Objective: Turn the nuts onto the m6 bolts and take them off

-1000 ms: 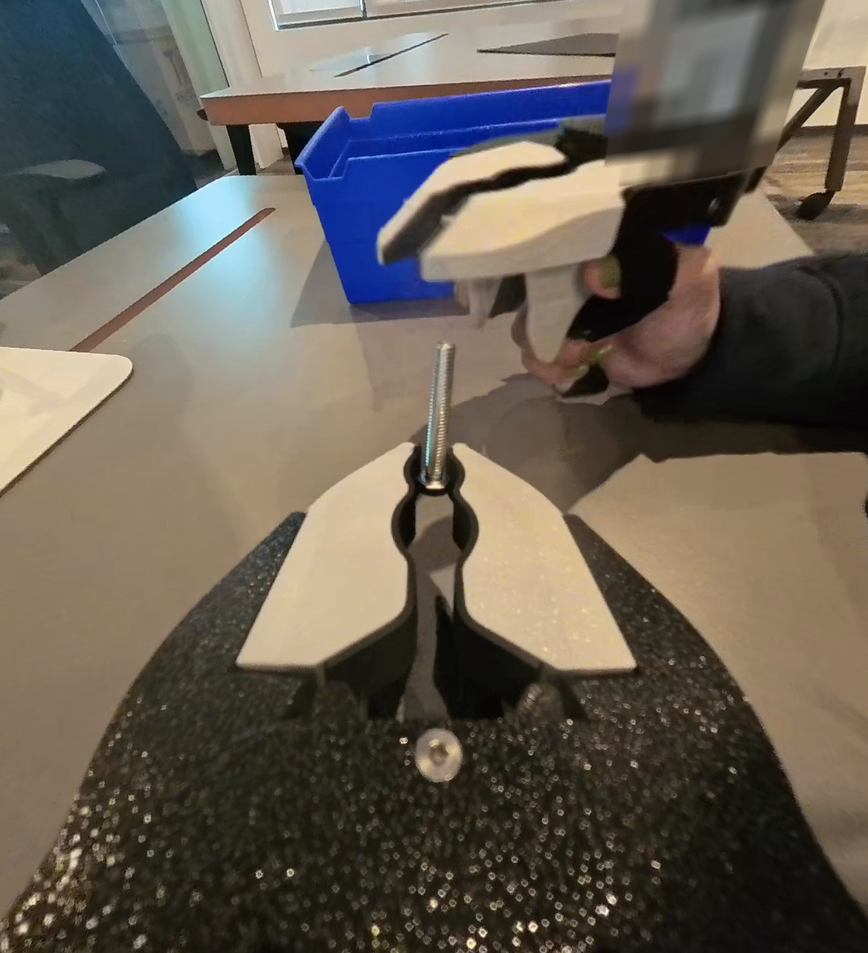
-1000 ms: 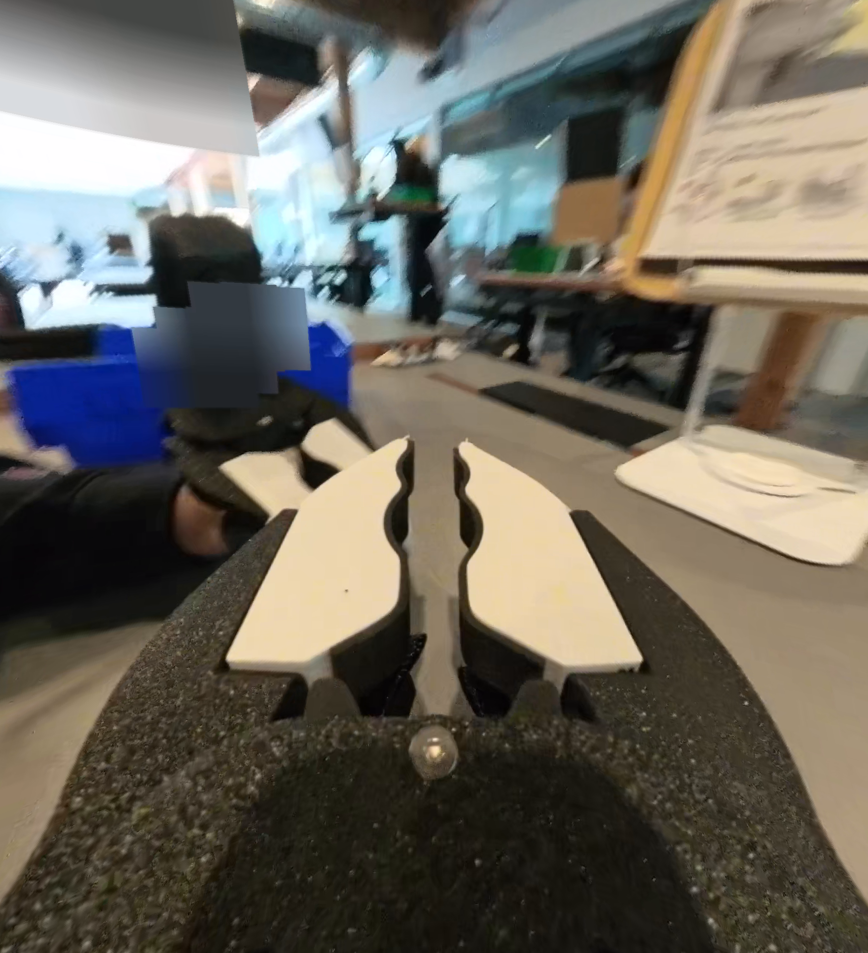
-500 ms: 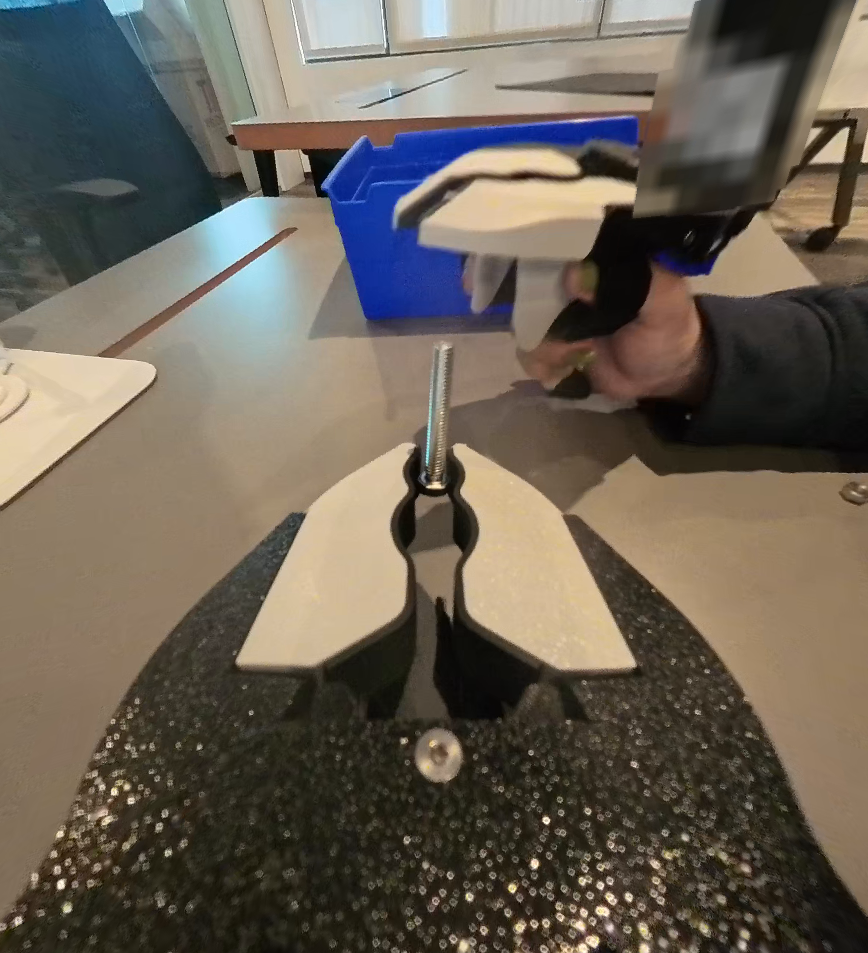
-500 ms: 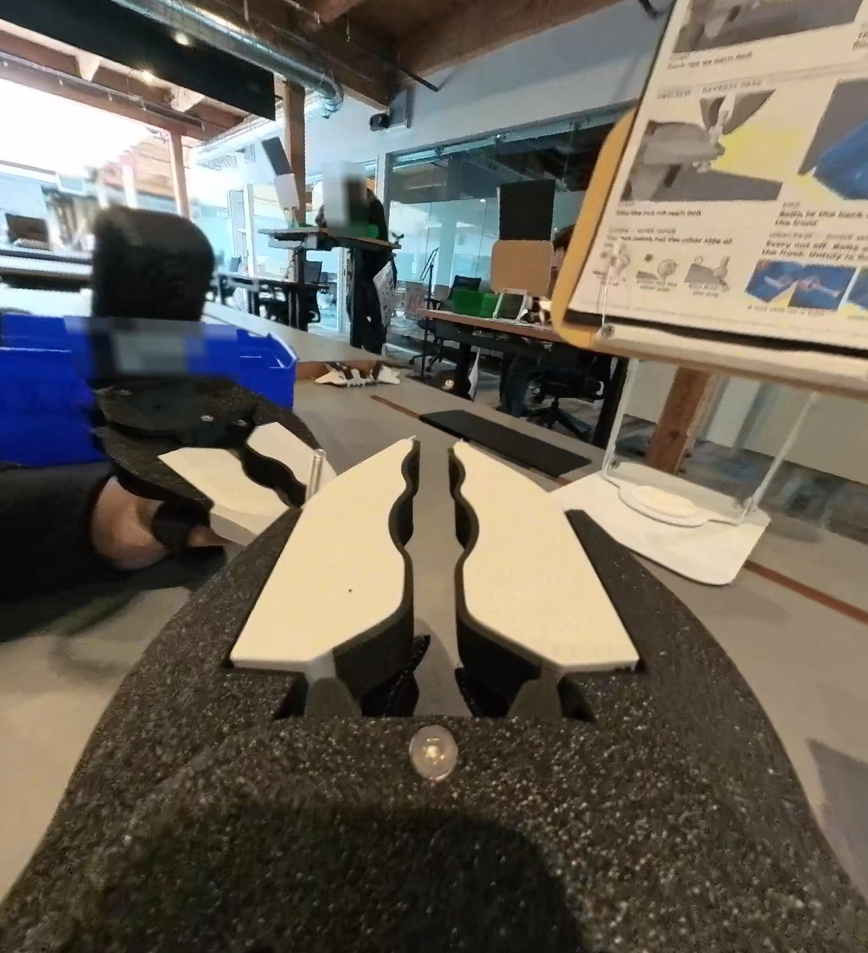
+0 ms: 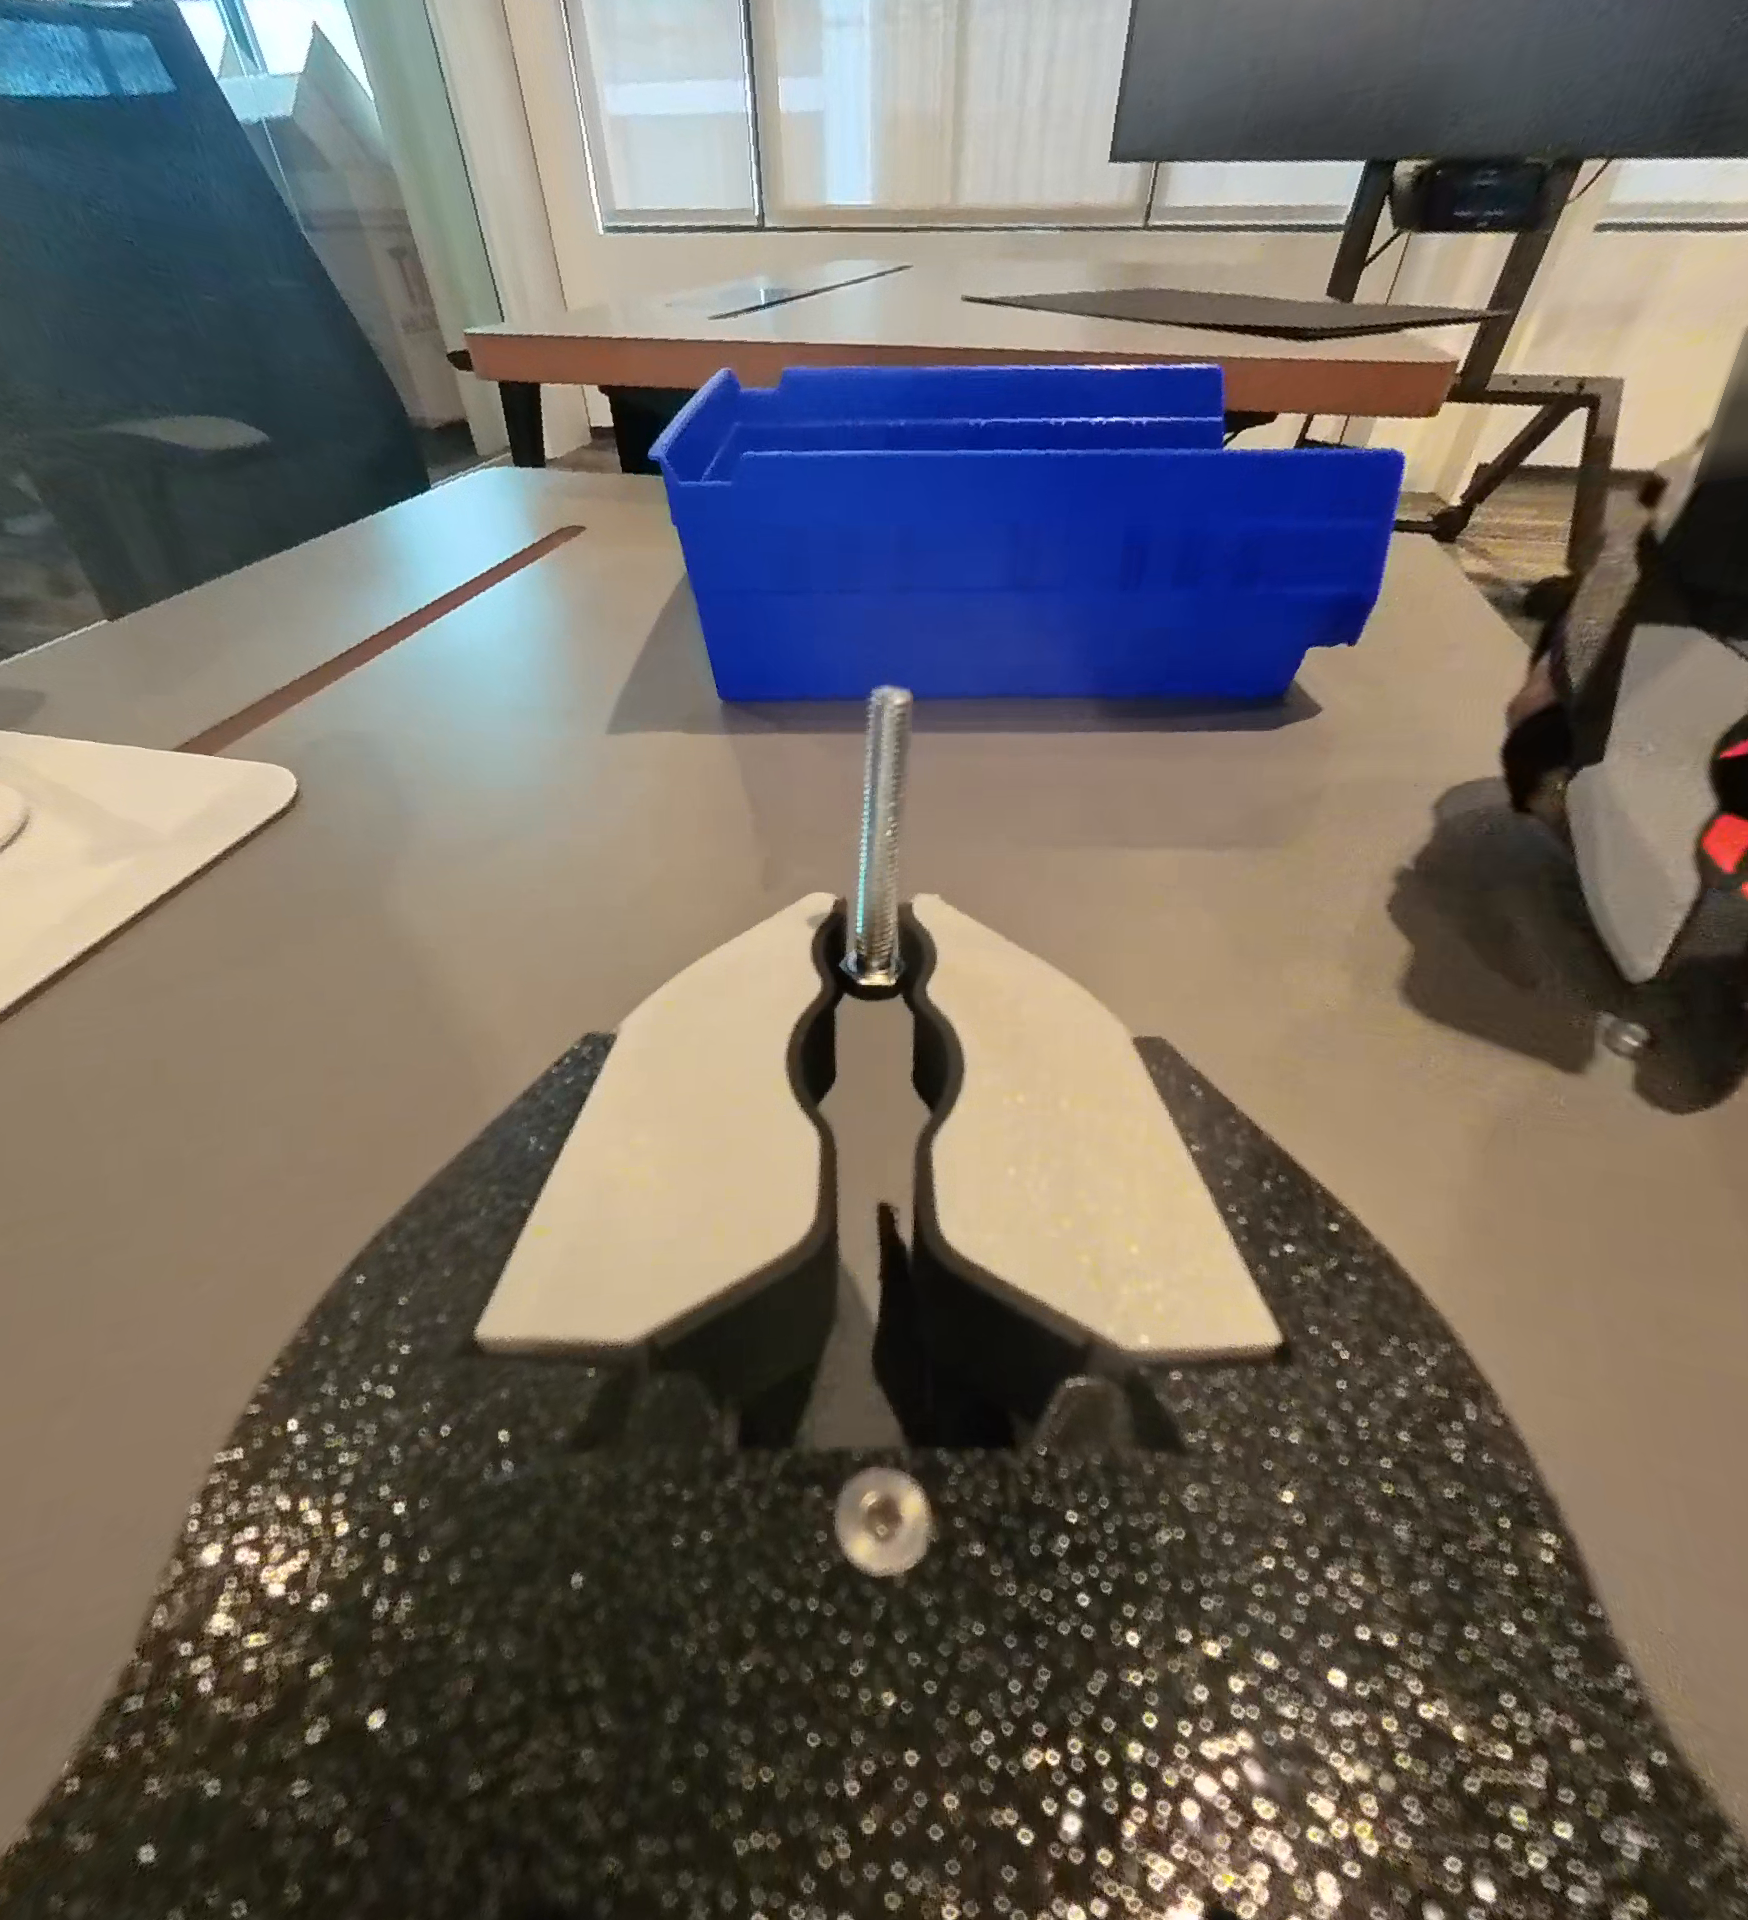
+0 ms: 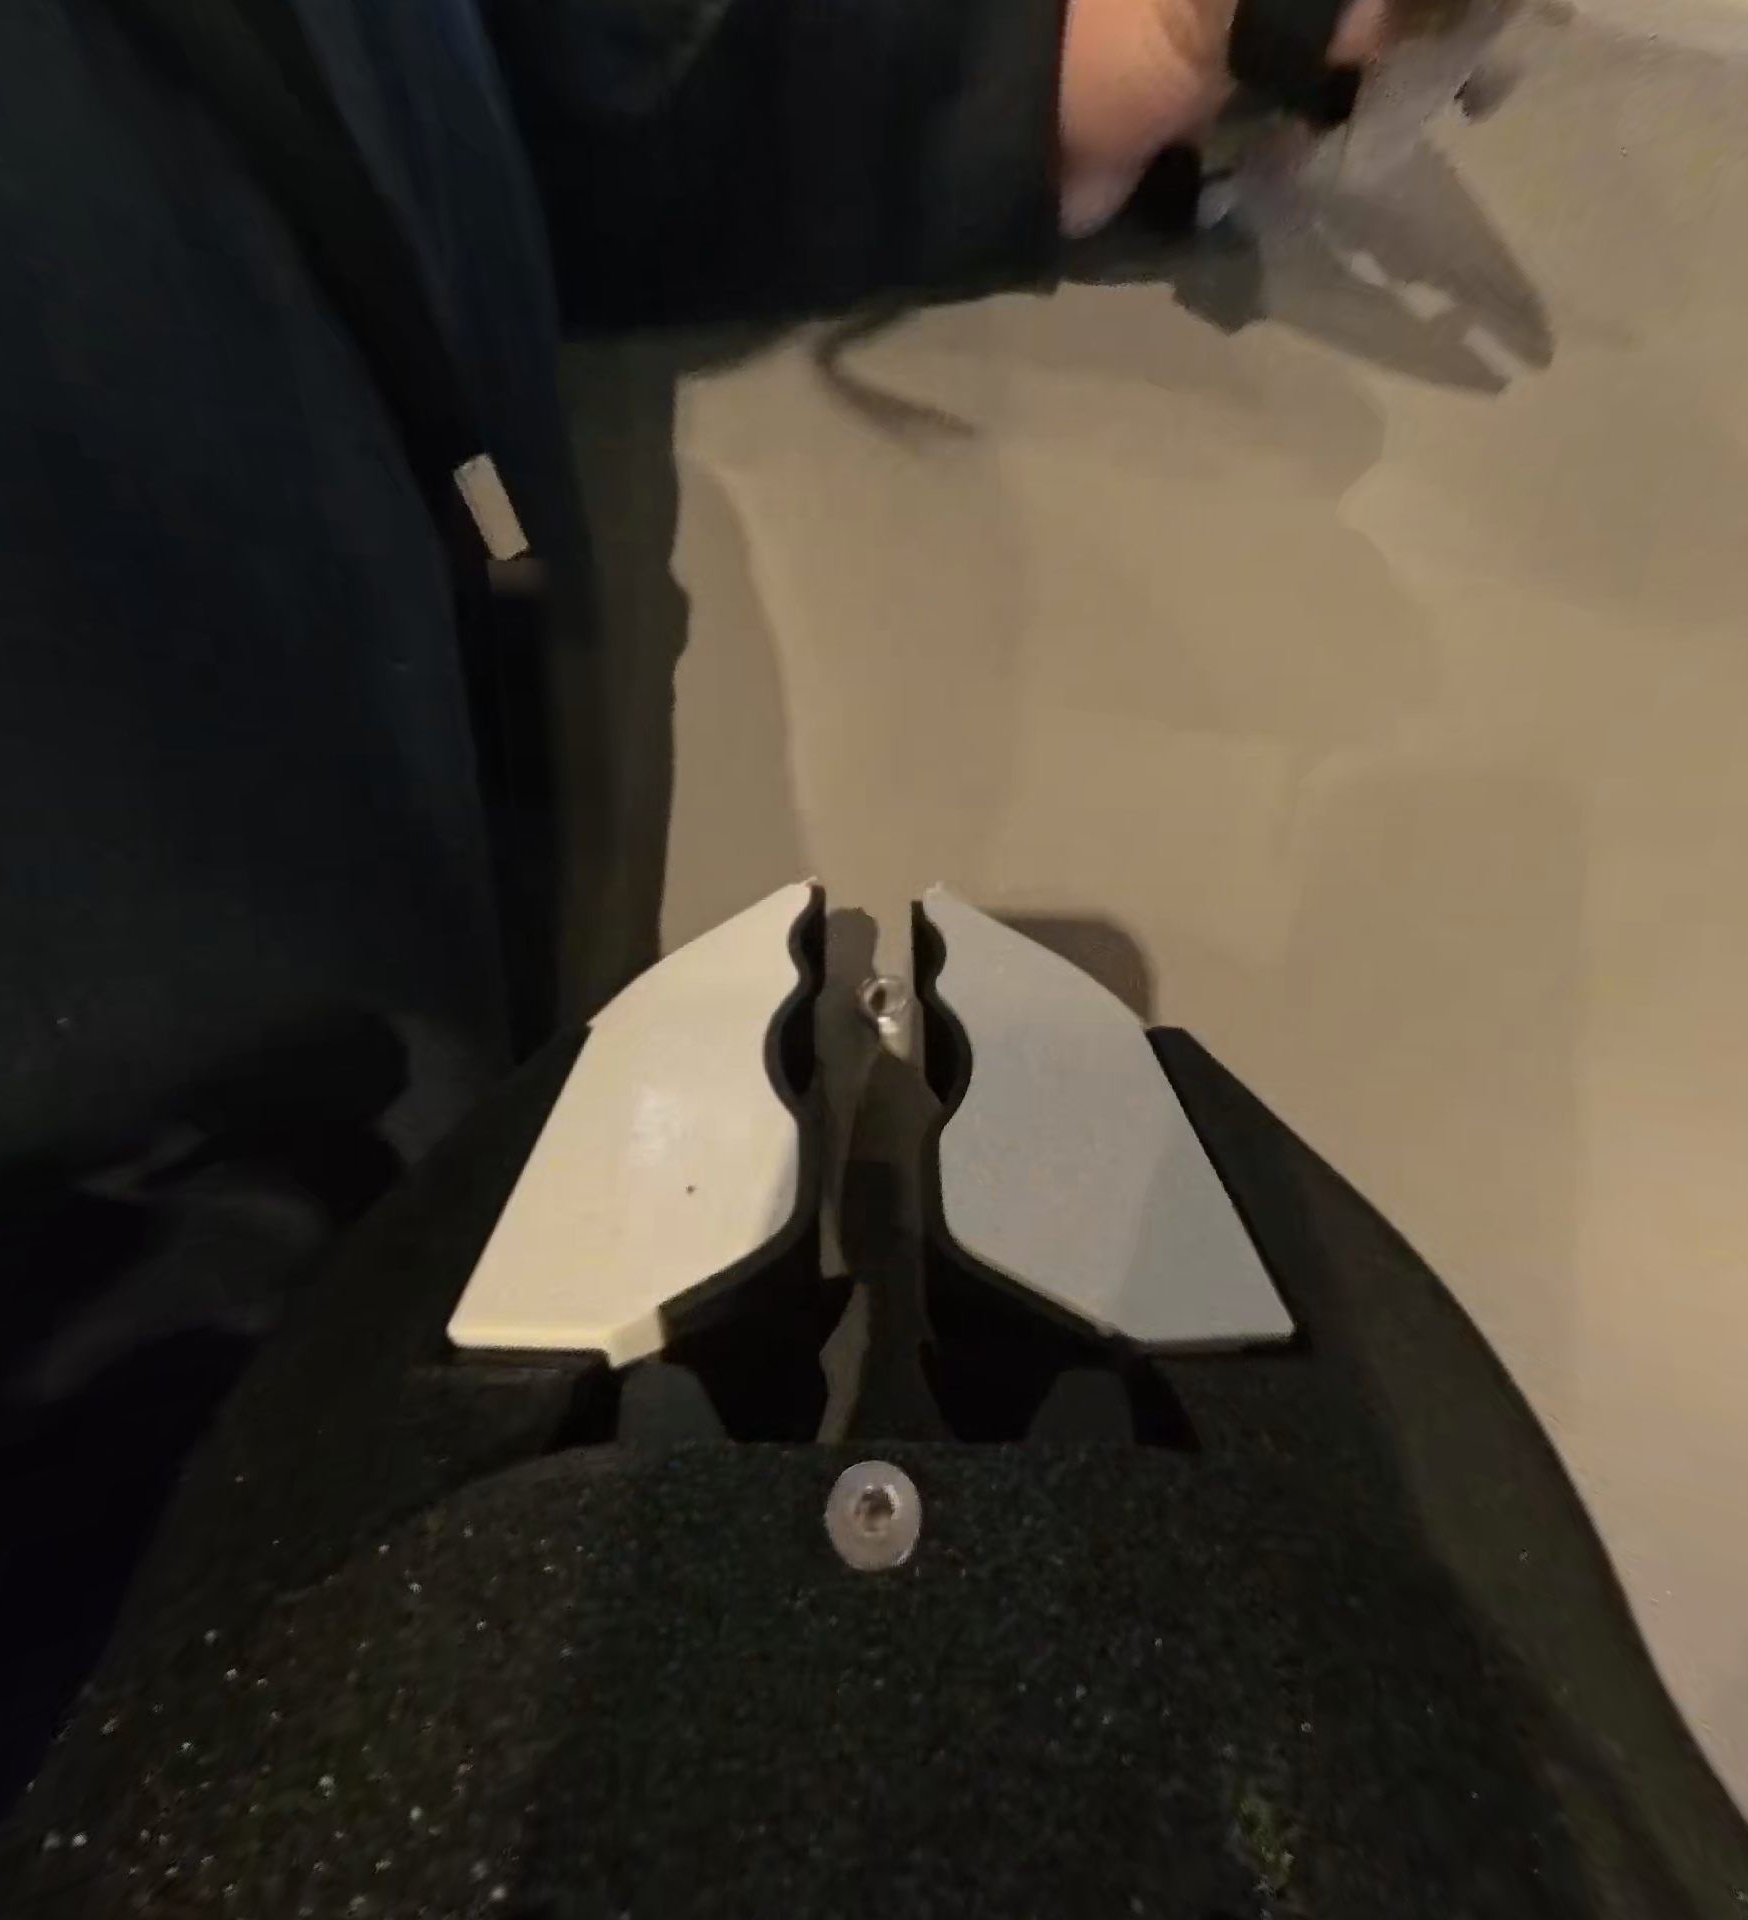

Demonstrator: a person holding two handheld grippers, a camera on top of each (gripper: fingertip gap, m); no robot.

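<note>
My left gripper (image 5: 875, 925) is shut on the head end of a silver bolt (image 5: 878, 821) and holds it upright above the grey table (image 5: 434, 1039). My right gripper (image 6: 868, 904) points down at the table with its jaws slightly apart. A small silver nut (image 6: 880, 1003) lies on the table between its fingertips, close to the right finger. In the left wrist view the right gripper (image 5: 1701, 987) stands at the far right edge over the same nut (image 5: 1623, 1034). The left gripper (image 6: 1369, 260) shows blurred at the top of the right wrist view.
A blue bin (image 5: 1005, 561) stands on the table behind the bolt. A white pad (image 5: 70, 862) lies at the left. A person's dark clothing (image 6: 174, 623) fills the left of the right wrist view. The left gripper's tips are roughly 20 cm from the right gripper's.
My right gripper has swung from level, beside the bolt, over to the right and down onto the table around the nut. My left gripper still holds the bolt upright.
</note>
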